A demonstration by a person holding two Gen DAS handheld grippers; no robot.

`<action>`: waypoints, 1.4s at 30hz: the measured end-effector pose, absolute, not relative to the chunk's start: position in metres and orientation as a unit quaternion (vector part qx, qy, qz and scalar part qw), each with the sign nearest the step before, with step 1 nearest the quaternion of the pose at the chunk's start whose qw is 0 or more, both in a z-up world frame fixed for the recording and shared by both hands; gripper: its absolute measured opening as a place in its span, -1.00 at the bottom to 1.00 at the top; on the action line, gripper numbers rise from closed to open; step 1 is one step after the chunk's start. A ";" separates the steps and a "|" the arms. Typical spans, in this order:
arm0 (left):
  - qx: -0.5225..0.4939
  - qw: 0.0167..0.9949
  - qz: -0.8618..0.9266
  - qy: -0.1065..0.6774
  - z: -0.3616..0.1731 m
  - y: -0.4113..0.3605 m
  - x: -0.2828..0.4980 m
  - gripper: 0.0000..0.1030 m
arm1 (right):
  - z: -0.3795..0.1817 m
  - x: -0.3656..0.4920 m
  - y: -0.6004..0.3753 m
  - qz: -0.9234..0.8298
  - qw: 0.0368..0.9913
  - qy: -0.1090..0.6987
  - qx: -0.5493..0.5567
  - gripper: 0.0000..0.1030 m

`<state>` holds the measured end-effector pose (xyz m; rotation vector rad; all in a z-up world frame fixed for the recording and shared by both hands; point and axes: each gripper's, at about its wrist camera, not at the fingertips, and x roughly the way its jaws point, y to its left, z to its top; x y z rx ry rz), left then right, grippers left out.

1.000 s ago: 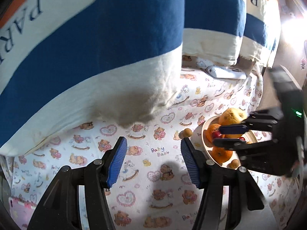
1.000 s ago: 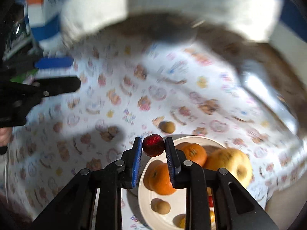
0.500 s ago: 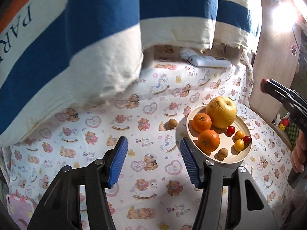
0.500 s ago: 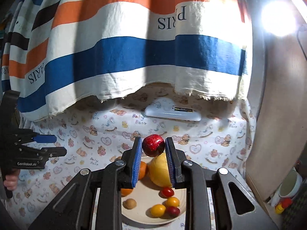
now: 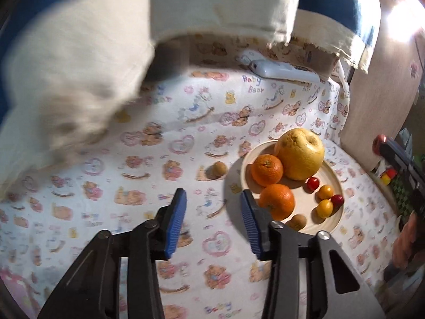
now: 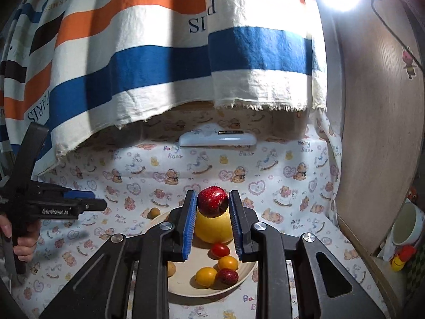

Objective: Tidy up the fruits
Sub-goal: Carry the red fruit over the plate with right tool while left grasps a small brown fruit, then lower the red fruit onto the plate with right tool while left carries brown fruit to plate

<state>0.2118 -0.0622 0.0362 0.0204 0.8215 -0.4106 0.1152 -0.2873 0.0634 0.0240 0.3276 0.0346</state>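
Red and glossy, the small apple-like fruit (image 6: pixel 212 204) sits clamped between the blue pads of the right gripper (image 6: pixel 212 223), held in the air above the cream plate (image 6: pixel 247 273) near the right edge of the bear-print cloth (image 6: pixel 279 186). To set it down well, I'd lower it into the bare patch beside the cherry tomatoes (image 6: pixel 220 250) — not onto the big yellow fruit (image 6: pixel 212 230) — and only then let go. Its stem dimple faces up; it's roundish, with no real long axis. The left gripper (image 5: pixel 212 220) is closing on nothing, short of the stray brown fruit (image 5: pixel 219 169).
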 end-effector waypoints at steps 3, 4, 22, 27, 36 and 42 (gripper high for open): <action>-0.049 0.875 -0.212 0.433 0.026 -0.065 0.238 -0.44 | 0.057 0.121 -0.292 0.015 0.984 0.175 0.017 -0.50; -0.071 0.867 -0.215 0.444 0.021 -0.065 0.247 -0.46 | 0.053 0.123 -0.293 0.011 0.984 0.179 0.017 -0.50; -0.172 0.832 -0.155 0.505 -0.040 -0.083 0.317 -0.54 | 0.018 0.147 -0.300 -0.004 0.972 0.236 0.021 -0.50; -0.169 0.832 -0.151 0.506 -0.042 -0.089 0.322 -0.55 | 0.019 0.147 -0.300 -0.005 0.972 0.235 0.020 -0.50; -0.105 0.866 -0.149 0.466 -0.015 -0.102 0.296 -0.58 | 0.021 0.145 -0.303 -0.007 0.972 0.233 0.026 -0.50; -0.071 0.883 -0.164 0.434 0.012 -0.094 0.256 -0.58 | 0.024 0.142 -0.304 -0.001 0.973 0.228 0.032 -0.50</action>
